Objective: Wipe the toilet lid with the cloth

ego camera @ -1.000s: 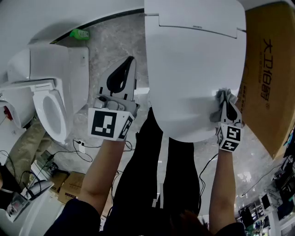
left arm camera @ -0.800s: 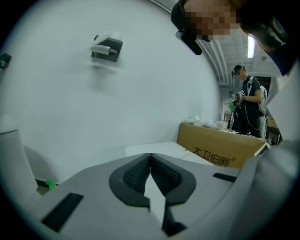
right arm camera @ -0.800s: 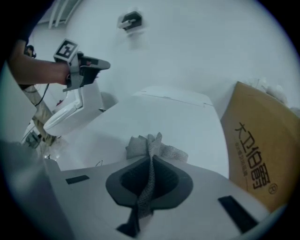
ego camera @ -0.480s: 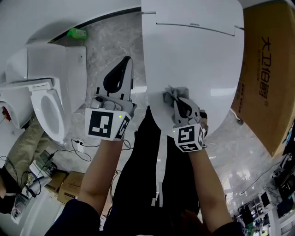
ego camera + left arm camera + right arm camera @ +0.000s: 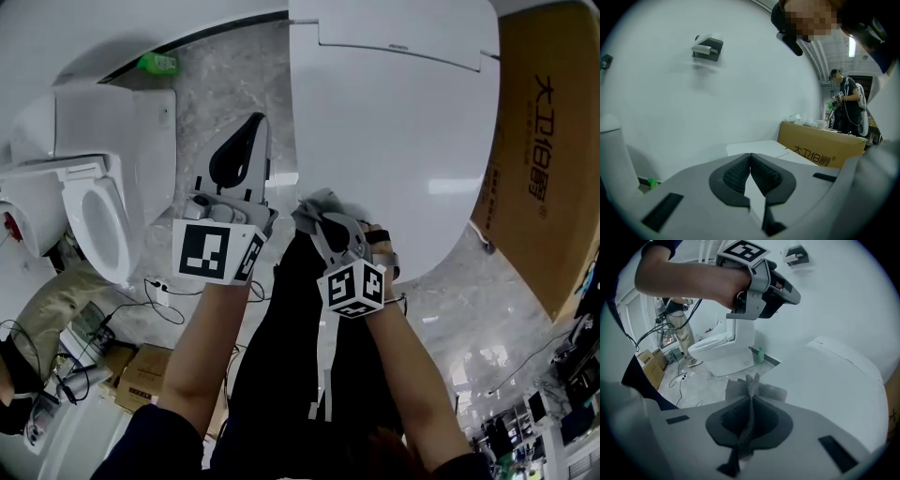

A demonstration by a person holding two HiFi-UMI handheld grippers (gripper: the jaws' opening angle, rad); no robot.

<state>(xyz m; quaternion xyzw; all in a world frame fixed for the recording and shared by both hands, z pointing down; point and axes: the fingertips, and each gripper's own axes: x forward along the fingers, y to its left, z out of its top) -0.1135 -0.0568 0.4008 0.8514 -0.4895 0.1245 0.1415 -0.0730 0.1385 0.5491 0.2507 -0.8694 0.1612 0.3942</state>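
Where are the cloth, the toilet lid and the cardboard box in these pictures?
Cloth (image 5: pixel 313 202): head view, bunched grey fabric at the lid's near edge.
Toilet lid (image 5: pixel 394 131): head view, middle of its white top.
Cardboard box (image 5: pixel 548 141): head view, its brown printed face.

The left tongs (image 5: pixel 261 124) and the right tongs (image 5: pixel 330 223) are pale grey shells with black, cross-hatched pads (image 5: pixel 736 174) set in a rounded black recess, with a slim black slot on either side. Behind each pair of tongs sits a white cube (image 5: pixel 217 251) printed with black square markers. Further back, the arms run into dark short sleeves (image 5: pixel 155 439), above black clothing (image 5: pixel 281 375).
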